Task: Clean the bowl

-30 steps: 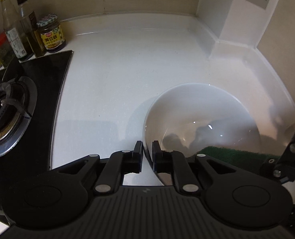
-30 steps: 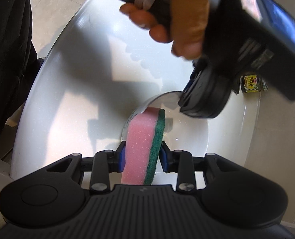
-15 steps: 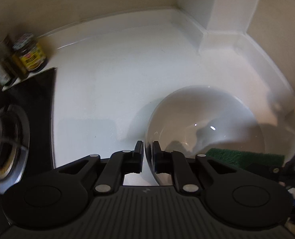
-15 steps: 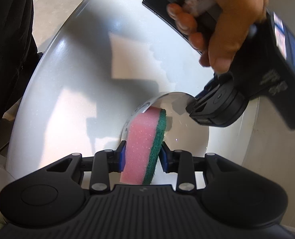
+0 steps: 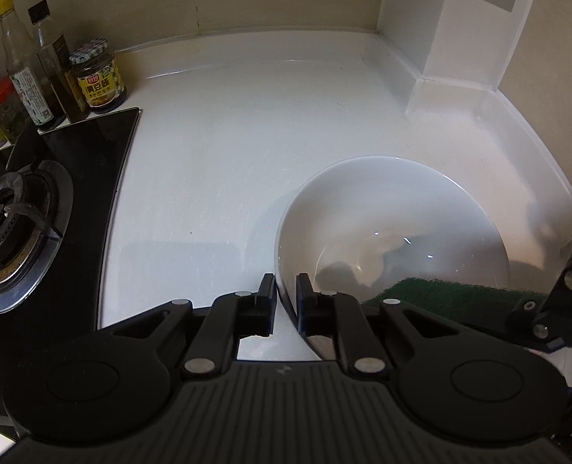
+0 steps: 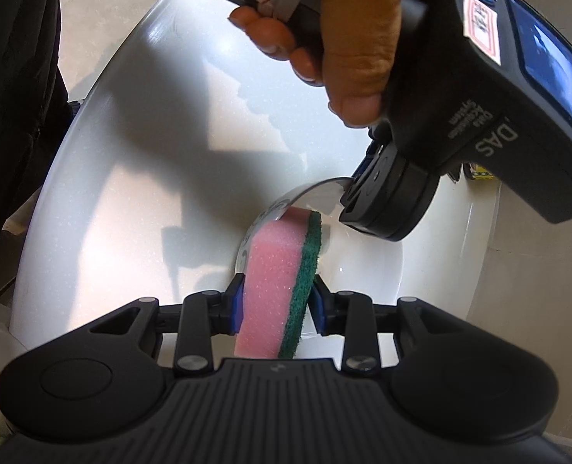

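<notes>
A white bowl (image 5: 394, 224) sits on the white counter; it also shows in the right wrist view (image 6: 363, 266). My left gripper (image 5: 286, 297) is shut on the bowl's near rim, one finger inside and one outside. My right gripper (image 6: 276, 305) is shut on a pink sponge with a green scouring side (image 6: 282, 274), held edge-up inside the bowl against its wall. The sponge's green side shows in the left wrist view (image 5: 452, 297) at the bowl's near right. The left gripper body (image 6: 460, 123) and the hand holding it fill the upper right of the right wrist view.
A black gas hob with a burner (image 5: 11, 224) lies to the left. Bottles and a sauce jar (image 5: 98, 75) stand at the back left by the wall. A white boxed column (image 5: 460, 31) stands at the back right corner. The counter edge (image 6: 46, 208) curves to the left.
The left gripper and bowl swung right and back, tilting the view, then returned near the first position. The sponge stays in the bowl and has shifted slightly along its wall.
</notes>
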`<state>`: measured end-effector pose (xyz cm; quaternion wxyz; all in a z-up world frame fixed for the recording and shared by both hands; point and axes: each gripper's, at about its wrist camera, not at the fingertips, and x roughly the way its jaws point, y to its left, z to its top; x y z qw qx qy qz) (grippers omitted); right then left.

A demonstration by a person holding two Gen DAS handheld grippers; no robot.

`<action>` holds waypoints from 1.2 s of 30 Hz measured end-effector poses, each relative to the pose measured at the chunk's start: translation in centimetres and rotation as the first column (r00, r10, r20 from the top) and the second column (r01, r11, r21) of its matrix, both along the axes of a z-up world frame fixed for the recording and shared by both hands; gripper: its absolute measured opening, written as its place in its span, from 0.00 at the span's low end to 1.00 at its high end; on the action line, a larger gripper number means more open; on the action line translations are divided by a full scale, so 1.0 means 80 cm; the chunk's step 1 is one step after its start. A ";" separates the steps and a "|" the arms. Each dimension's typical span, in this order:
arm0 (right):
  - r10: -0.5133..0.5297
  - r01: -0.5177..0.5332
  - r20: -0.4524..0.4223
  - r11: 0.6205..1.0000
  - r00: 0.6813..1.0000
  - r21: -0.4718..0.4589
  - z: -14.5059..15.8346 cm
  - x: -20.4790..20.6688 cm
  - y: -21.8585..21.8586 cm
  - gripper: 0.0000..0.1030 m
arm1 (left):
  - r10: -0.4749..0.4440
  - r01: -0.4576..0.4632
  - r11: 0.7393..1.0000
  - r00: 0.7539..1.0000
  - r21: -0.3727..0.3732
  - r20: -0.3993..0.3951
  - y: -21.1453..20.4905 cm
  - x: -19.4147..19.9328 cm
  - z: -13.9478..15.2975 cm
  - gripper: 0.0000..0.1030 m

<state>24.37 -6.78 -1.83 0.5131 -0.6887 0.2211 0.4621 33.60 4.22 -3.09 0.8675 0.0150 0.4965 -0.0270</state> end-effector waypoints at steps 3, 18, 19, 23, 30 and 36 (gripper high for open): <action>0.000 0.000 0.000 1.000 1.000 0.002 -0.004 0.004 -0.001 0.29 | -0.025 0.025 1.000 1.000 0.006 -0.005 -0.001 0.003 -0.001 0.13; 0.021 -0.021 0.007 1.000 1.000 -0.016 -0.010 0.005 0.000 0.29 | -0.248 0.247 0.969 0.964 -0.019 -0.097 0.010 0.045 -0.001 0.15; 0.016 -0.016 0.006 1.000 1.000 -0.011 -0.011 0.006 0.000 0.29 | -0.223 0.222 0.975 0.971 -0.027 -0.086 0.013 0.042 -0.001 0.15; 0.002 -0.002 0.003 1.000 1.000 -0.002 -0.010 0.006 -0.001 0.29 | -0.120 0.119 0.992 0.992 -0.040 -0.041 0.016 0.023 -0.002 0.15; -0.004 0.004 -0.004 1.000 1.000 0.000 0.000 0.002 0.001 0.29 | -0.002 0.002 1.000 0.999 0.003 0.036 0.003 -0.011 -0.009 0.16; 0.008 -0.008 0.002 1.000 1.000 -0.006 0.001 -0.004 0.000 0.29 | -0.145 0.146 0.989 0.989 0.036 -0.033 0.000 0.013 -0.005 0.15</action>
